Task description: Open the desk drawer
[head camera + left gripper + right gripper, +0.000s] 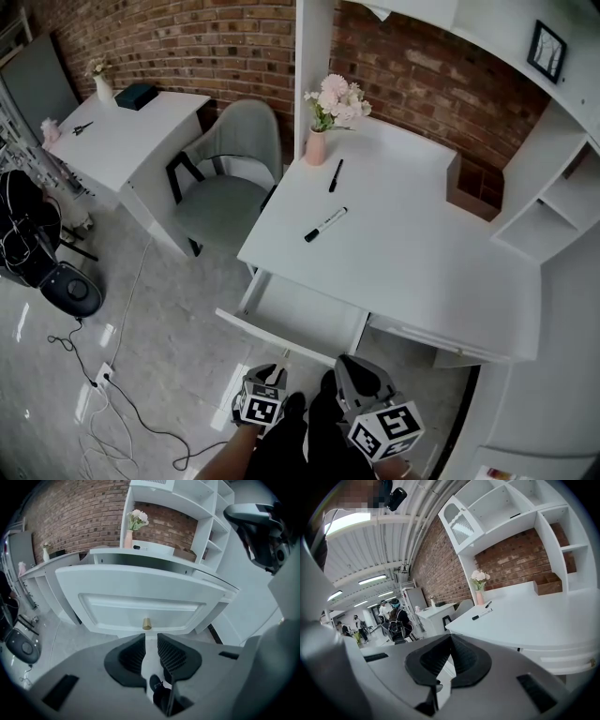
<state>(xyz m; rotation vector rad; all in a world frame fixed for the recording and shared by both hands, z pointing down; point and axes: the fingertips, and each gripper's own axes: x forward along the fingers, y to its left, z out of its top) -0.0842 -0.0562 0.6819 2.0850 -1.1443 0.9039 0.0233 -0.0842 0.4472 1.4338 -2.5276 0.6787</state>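
Note:
The white desk (412,253) has its left drawer (281,302) pulled out, and the tray shows empty in the head view. In the left gripper view the drawer front (140,599) fills the middle, with a small brass knob (146,624) at its lower edge. My left gripper (151,638) points down at that knob from just short of it, open, with only floor between its fingers. It sits at the bottom of the head view (272,375). My right gripper (354,375) is beside it, its fingertips (451,639) touching, holding nothing.
On the desk lie two black pens (325,224) (336,175), a pink vase of flowers (319,141) and a brown box (469,192). A grey chair (230,178) and a second white desk (122,141) stand to the left. Cables (112,394) trail across the floor. People (393,616) stand far off.

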